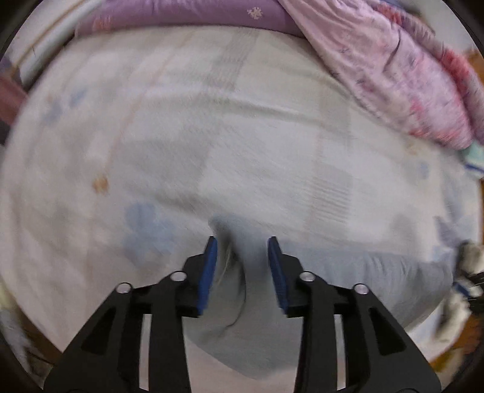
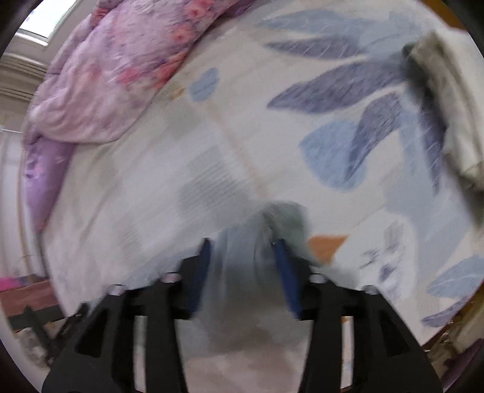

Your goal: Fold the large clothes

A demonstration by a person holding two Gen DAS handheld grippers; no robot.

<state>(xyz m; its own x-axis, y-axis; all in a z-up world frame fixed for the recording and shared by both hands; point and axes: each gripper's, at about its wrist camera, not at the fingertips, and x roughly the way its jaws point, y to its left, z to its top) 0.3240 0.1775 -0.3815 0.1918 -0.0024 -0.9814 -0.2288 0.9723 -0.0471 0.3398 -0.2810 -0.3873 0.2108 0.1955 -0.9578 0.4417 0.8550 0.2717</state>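
A light grey garment (image 1: 348, 278) lies on the patterned bedsheet (image 1: 211, 136), bunched up between the blue pads of my left gripper (image 1: 243, 241). The jaws stand apart with the cloth between them, not pinched. In the right wrist view the same grey garment (image 2: 242, 257) bunches between the pads of my right gripper (image 2: 243, 241), whose jaws also stand apart around it. Both views are motion-blurred.
A pink floral quilt (image 1: 408, 75) is heaped at the far right of the bed; it also shows in the right wrist view (image 2: 121, 69). A purple pillow (image 1: 187, 15) lies along the far edge. A pale folded cloth (image 2: 447, 105) lies at the right.
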